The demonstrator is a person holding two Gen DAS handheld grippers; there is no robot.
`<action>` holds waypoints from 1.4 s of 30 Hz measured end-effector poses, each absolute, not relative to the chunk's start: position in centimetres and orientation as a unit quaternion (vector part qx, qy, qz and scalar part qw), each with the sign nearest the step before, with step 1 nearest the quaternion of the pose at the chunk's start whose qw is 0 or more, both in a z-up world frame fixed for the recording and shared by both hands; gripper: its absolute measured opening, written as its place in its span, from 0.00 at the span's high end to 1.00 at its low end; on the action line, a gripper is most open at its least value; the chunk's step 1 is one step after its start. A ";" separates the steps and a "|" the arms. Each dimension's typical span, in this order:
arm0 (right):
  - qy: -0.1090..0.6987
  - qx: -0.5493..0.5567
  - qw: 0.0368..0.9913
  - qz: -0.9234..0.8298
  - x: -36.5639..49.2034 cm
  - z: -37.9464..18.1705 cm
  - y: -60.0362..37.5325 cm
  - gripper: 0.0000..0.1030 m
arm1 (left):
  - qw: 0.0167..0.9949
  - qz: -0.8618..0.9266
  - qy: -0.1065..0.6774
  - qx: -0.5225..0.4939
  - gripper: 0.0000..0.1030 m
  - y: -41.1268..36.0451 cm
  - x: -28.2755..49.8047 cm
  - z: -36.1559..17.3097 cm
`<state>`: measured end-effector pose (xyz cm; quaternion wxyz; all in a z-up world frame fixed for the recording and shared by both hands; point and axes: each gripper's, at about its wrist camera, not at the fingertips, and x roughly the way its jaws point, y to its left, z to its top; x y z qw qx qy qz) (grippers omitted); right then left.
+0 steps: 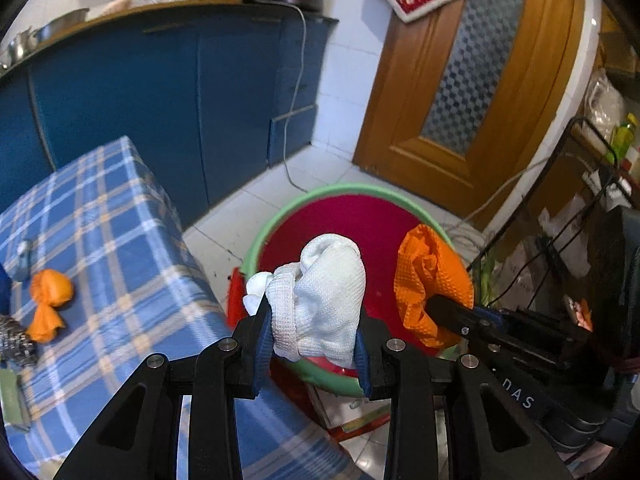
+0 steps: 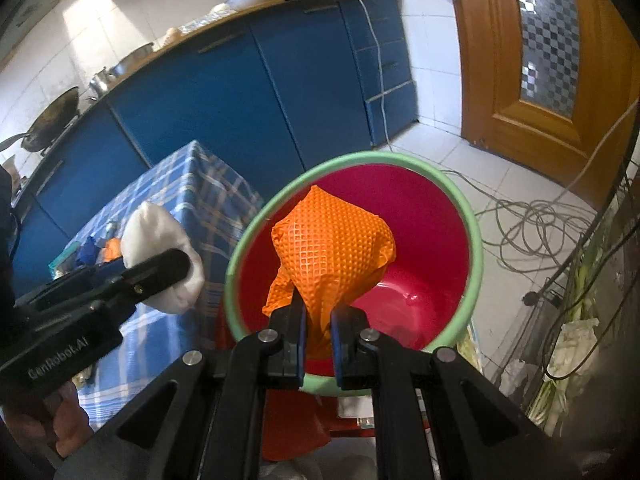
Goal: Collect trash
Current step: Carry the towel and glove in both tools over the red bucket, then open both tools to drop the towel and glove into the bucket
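My left gripper (image 1: 314, 344) is shut on a white balled sock (image 1: 324, 292) and holds it over the near rim of a red bin with a green rim (image 1: 280, 216). My right gripper (image 2: 319, 330) is shut on a crumpled orange glove (image 2: 332, 244) held over the same bin (image 2: 472, 220). The right gripper also shows in the left wrist view (image 1: 440, 304) with the orange glove (image 1: 424, 276). The left gripper and the sock (image 2: 160, 236) show at the left of the right wrist view. Another orange glove (image 1: 50, 300) lies on the blue plaid table (image 1: 120, 240).
Blue kitchen cabinets (image 1: 160, 100) stand behind the table, with pans on top. A wooden door (image 1: 480, 100) is at the right. Cables (image 2: 540, 220) lie on the tiled floor right of the bin. A wire rack (image 1: 592, 184) stands at far right. A steel scourer (image 1: 14, 340) lies on the table's left edge.
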<state>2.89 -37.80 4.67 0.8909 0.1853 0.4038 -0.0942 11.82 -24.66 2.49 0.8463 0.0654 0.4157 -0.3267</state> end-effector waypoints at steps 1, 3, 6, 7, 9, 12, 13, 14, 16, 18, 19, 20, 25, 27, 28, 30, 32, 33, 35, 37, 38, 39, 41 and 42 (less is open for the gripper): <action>0.406 0.188 0.889 -0.096 3.0 4.5 -38.1 0.88 | 0.843 -0.327 0.421 0.070 0.66 -25.1 11.9 2.1; 0.410 0.192 0.886 -0.099 3.0 4.0 -38.6 0.88 | 0.839 -0.329 0.427 0.078 0.66 -25.8 12.1 1.4; 0.416 0.198 0.881 -0.104 3.0 3.3 -39.3 0.87 | 0.832 -0.330 0.438 0.089 0.65 -26.9 12.4 0.5; 0.417 0.201 0.880 -0.106 3.0 3.1 -39.5 0.86 | 0.831 -0.330 0.439 0.090 0.65 -27.1 12.4 0.4; 0.420 0.205 0.877 -0.111 3.0 2.7 -40.0 0.84 | 0.829 -0.331 0.440 0.095 0.59 -27.6 12.5 0.1; 0.421 0.212 0.874 -0.116 2.9 2.3 -40.5 0.80 | 0.829 -0.329 0.441 0.097 0.49 -27.9 12.6 -0.1; 0.421 0.215 0.874 -0.116 2.9 2.2 -40.7 0.77 | 0.830 -0.328 0.441 0.097 0.48 -27.9 12.7 -0.1; 0.421 0.216 0.873 -0.117 2.8 2.1 -40.8 0.73 | 0.830 -0.327 0.441 0.096 0.47 -28.0 12.6 -0.1; 0.418 0.218 0.874 -0.118 2.7 2.0 -41.0 0.70 | 0.831 -0.326 0.440 0.095 0.46 -28.0 12.7 0.0; 0.416 0.221 0.874 -0.119 2.6 2.1 -41.0 0.69 | 0.832 -0.323 0.441 0.094 0.46 -27.9 12.8 0.0; 0.415 0.222 0.874 -0.120 2.6 2.1 -41.1 0.69 | 0.833 -0.322 0.441 0.092 0.46 -27.9 12.8 0.1; 0.414 0.223 0.874 -0.121 2.6 2.1 -41.1 0.69 | 0.833 -0.322 0.440 0.090 0.46 -27.7 12.9 0.1; 0.409 0.221 0.877 -0.121 2.2 2.5 -40.9 0.68 | 0.839 -0.315 0.438 0.079 0.46 -26.9 13.0 0.7; 0.407 0.219 0.879 -0.121 2.1 2.8 -40.6 0.68 | 0.842 -0.312 0.434 0.074 0.46 -26.3 12.9 1.1; 0.406 0.218 0.879 -0.120 2.0 3.0 -40.5 0.68 | 0.844 -0.310 0.432 0.072 0.46 -26.0 12.8 1.3; 0.404 0.216 0.881 -0.118 1.9 3.3 -40.2 0.68 | 0.848 -0.306 0.429 0.066 0.46 -25.2 12.5 1.8; 0.400 0.215 0.883 -0.115 1.8 3.7 -39.8 0.66 | 0.850 -0.301 0.427 0.062 0.46 -24.4 12.4 2.2; 0.399 0.214 0.885 -0.113 1.7 3.8 -39.7 0.66 | 0.852 -0.299 0.425 0.061 0.46 -24.0 12.3 2.4; 0.396 0.210 0.888 -0.107 1.7 4.2 -39.0 0.66 | 0.857 -0.291 0.421 0.057 0.46 -22.9 12.0 3.0; 0.393 0.206 0.890 -0.101 1.6 4.6 -38.4 0.65 | 0.861 -0.286 0.418 0.051 0.46 -21.8 11.7 3.5; 0.392 0.204 0.892 -0.098 1.6 4.8 -38.1 0.63 | 0.863 -0.282 0.417 0.049 0.46 -21.3 11.6 3.7; 0.391 0.203 0.893 -0.096 1.6 5.0 -37.7 0.61 | 0.864 -0.279 0.416 0.047 0.46 -20.9 11.4 3.8; 0.388 0.200 0.895 -0.090 1.5 5.3 -37.0 0.60 | 0.868 -0.271 0.414 0.041 0.46 -19.7 11.3 4.3; 0.388 0.198 0.896 -0.088 1.5 5.5 -36.6 0.60 | 0.871 -0.265 0.412 0.037 0.46 -19.0 11.2 4.5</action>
